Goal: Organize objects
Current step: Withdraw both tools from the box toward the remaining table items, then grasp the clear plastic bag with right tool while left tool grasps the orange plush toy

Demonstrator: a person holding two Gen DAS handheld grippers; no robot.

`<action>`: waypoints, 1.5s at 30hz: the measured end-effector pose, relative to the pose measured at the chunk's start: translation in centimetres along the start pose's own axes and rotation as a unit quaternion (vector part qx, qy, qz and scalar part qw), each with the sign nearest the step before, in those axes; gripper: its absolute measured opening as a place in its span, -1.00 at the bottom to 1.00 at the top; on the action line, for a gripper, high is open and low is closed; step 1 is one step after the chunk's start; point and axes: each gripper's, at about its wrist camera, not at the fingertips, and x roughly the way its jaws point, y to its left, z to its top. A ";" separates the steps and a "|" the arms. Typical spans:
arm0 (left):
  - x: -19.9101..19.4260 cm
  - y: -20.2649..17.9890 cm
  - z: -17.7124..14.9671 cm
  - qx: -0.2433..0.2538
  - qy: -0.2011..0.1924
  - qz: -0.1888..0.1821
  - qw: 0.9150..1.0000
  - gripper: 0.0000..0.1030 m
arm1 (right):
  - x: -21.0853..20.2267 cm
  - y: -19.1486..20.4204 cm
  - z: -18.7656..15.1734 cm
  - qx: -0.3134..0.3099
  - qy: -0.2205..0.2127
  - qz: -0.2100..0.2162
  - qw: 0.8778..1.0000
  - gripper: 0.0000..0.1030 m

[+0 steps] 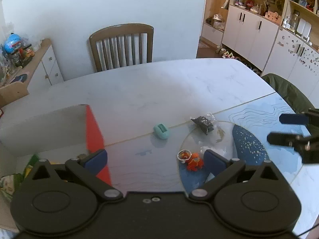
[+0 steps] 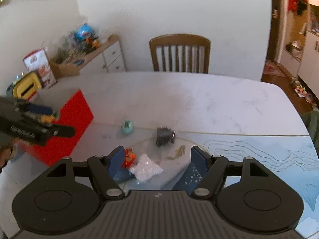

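Observation:
Small items lie on the white table [image 1: 139, 91]: a teal oval case [image 1: 161, 131] [image 2: 127, 127], a dark crinkly packet [image 1: 203, 122] [image 2: 164, 136], an orange toy figure with a metal ring [image 1: 194, 162] [image 2: 129, 158], and a white plastic packet [image 2: 145, 169]. My left gripper [image 1: 155, 159] is open above the table, with the orange toy just inside its right finger. My right gripper [image 2: 157, 160] is open over the white packet, the orange toy beside its left finger. Neither holds anything. A red-sided box [image 1: 93, 135] [image 2: 65, 127] stands to the left.
A wooden chair [image 1: 121, 45] stands at the table's far side. A blue patterned mat [image 2: 269, 159] covers the near right of the table, and a small yellowish scrap [image 2: 177, 151] lies on it. A cluttered sideboard [image 1: 39, 59] runs along the left wall. Green and yellow items [image 1: 30, 165] sit in the box.

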 end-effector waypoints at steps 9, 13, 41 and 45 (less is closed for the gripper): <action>4.9 -2.4 -0.6 -0.009 0.026 0.002 1.000 0.99 | 3.8 0.1 -1.8 -0.046 0.041 0.040 0.997 0.41; 6.8 -3.1 -1.0 -0.015 0.036 0.006 0.999 0.99 | 5.6 0.2 -2.0 -0.072 0.050 0.053 0.995 0.41; 12.4 -4.7 -1.6 -0.053 0.068 -0.009 0.996 0.94 | 12.9 0.0 -2.4 -0.130 0.080 0.095 0.984 0.31; 12.5 -4.6 -1.5 -0.055 0.067 -0.011 0.996 0.85 | 13.1 0.1 -2.3 -0.132 0.081 0.106 0.982 0.05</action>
